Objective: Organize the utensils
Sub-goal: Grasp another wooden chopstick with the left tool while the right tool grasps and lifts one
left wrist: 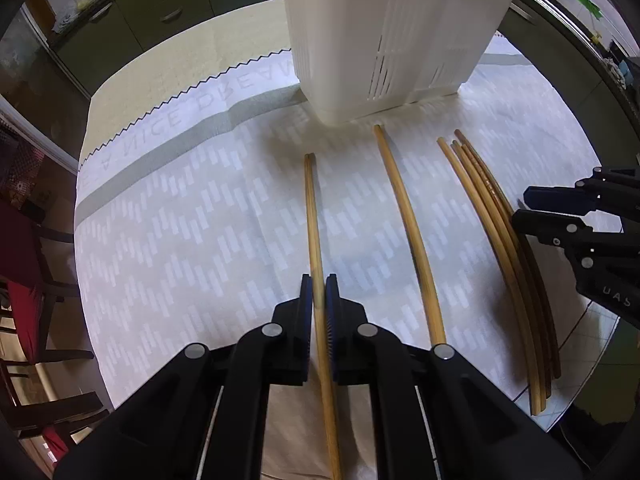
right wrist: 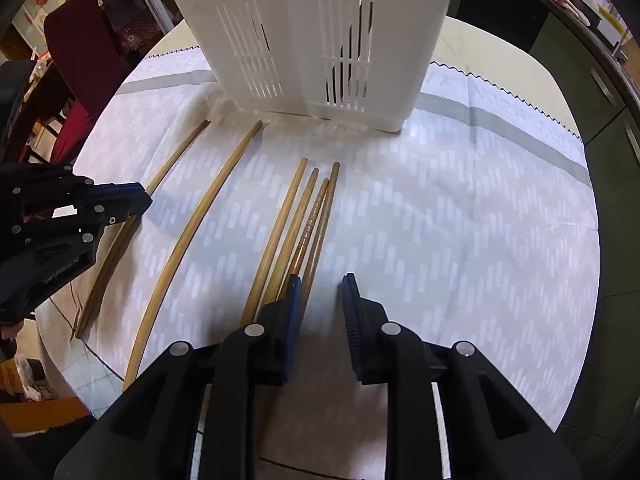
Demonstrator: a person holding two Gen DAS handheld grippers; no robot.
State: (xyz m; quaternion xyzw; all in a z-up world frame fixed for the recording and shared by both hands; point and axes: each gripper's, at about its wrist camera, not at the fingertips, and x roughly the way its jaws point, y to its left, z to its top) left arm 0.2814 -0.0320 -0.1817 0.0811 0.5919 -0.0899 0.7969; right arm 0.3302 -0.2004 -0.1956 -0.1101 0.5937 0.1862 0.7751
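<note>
Several wooden chopsticks lie on a white patterned cloth (left wrist: 180,220) in front of a white slotted utensil holder (left wrist: 380,32). My left gripper (left wrist: 320,292) is shut on the leftmost chopstick (left wrist: 312,208), low over the cloth. A single chopstick (left wrist: 404,216) lies to its right, then a bundle of several chopsticks (left wrist: 492,216). My right gripper (right wrist: 320,292) is open over the near end of that bundle (right wrist: 304,216); its left finger rests above the sticks. The left gripper (right wrist: 136,200) also shows in the right wrist view, and the holder (right wrist: 312,32) stands beyond.
The cloth covers a round table (left wrist: 132,76) whose edge curves close on both sides. Red chairs (right wrist: 84,40) stand at the left. Green cabinets (left wrist: 152,4) run along the back wall.
</note>
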